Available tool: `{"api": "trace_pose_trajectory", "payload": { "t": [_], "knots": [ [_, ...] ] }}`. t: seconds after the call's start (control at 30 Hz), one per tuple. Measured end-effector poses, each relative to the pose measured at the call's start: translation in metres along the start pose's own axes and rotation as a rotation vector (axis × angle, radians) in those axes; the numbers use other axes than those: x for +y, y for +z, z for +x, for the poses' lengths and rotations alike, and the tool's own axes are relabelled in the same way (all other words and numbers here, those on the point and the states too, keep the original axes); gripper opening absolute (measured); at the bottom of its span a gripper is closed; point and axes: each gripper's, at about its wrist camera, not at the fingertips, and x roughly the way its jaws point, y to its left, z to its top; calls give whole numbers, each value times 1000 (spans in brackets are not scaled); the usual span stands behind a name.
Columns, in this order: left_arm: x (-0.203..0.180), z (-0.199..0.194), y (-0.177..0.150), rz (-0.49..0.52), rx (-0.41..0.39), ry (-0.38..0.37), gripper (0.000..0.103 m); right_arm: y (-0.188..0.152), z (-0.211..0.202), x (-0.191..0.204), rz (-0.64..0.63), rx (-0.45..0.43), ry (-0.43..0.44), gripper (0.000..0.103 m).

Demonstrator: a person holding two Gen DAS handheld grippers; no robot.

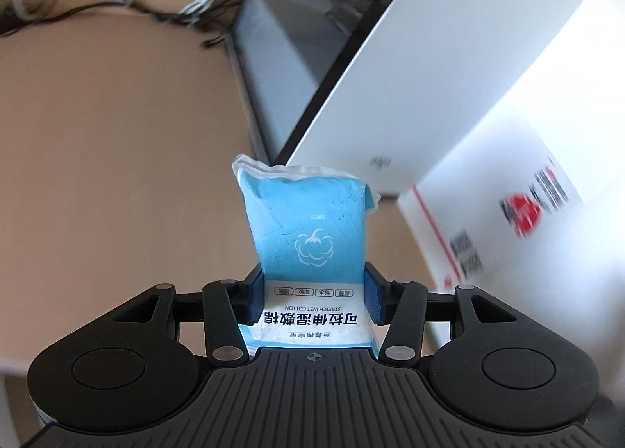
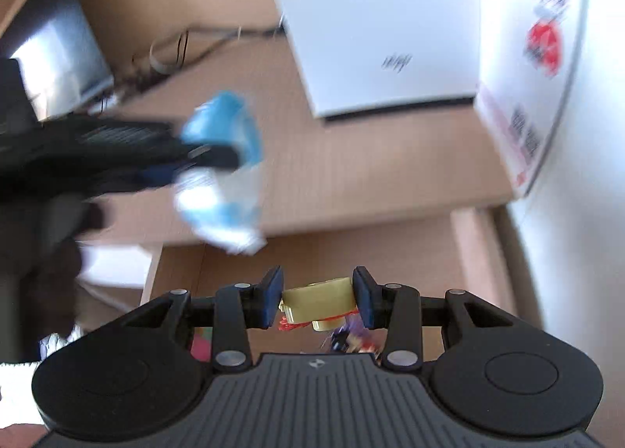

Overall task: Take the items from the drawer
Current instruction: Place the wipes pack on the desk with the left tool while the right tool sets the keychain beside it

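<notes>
I've got my left gripper [image 1: 314,297] clamped on the blue cotton pack [image 1: 310,237] at centre frame, and my right gripper [image 2: 317,299] pinching a small yellow block [image 2: 316,301], both clear of the drawer [image 2: 472,252] for setting down.

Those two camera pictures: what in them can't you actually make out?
- Right wrist view: the blue packet and the left gripper holding it are smeared by motion.
- Right wrist view: colourful bits beneath the small yellow object are hidden by the right gripper.
- Left wrist view: print on the white box is blurred, unreadable.
- Left wrist view: the packet's bottom is hidden behind the gripper body.

Glossy plastic wet-cotton pack [image 1: 310,237], matt wooden desk [image 1: 117,155], ribbed black tool [image 1: 314,299]
</notes>
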Motion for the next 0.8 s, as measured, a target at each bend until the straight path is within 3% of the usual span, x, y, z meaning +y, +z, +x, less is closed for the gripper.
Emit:
{"api": "trace_pose_trajectory", "payload": {
  "t": [0.1,0.23,0.33,0.5,0.6,0.7,0.8],
  "knots": [
    [-1,38,5,14,-42,44,54,9,-14,-9,11,-45,-18,39],
    [-7,79,0,94,32,186,62,16,-13,-15,22,-66,-43,38],
    [-12,81,-2,132,54,202,59,25,-17,-28,29,-88,-45,38],
    [-7,37,3,75,-101,120,58,49,-16,-45,40,-143,-28,38],
    [-2,8,4,54,-149,83,58,77,-4,-44,50,-176,8,38],
    [4,-15,-3,91,-128,95,58,109,7,-43,59,-213,80,38],
    [12,-31,-21,157,-56,162,58,131,25,-45,64,-238,149,43]
  ]
}}
